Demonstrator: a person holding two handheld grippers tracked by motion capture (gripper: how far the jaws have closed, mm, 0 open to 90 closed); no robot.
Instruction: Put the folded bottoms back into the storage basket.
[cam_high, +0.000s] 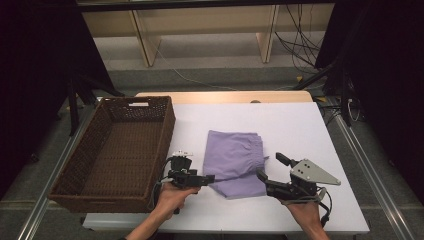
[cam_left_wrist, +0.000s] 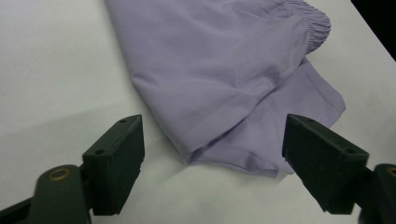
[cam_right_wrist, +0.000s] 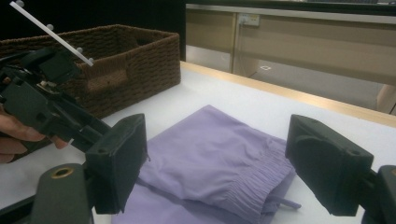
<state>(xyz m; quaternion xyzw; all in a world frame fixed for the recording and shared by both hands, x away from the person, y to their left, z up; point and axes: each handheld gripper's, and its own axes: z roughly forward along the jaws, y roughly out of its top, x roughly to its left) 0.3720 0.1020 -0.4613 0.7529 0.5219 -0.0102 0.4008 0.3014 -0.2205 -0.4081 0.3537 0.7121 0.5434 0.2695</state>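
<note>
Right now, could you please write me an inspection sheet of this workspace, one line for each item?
Surface: white table, flat, wooden edge at the far side.
Job's things: folded purple garment lying mid-table; brown wicker basket to its left, nothing inside.
Clutter: nothing seen.
Grippers: left tool open, garment's near corner between its jaws, pads not touching; right tool open, beside the garment's right edge.
Cables: black cables on the floor behind the table.
Surroundings: wooden furniture legs, dark curtains at both sides.
</note>
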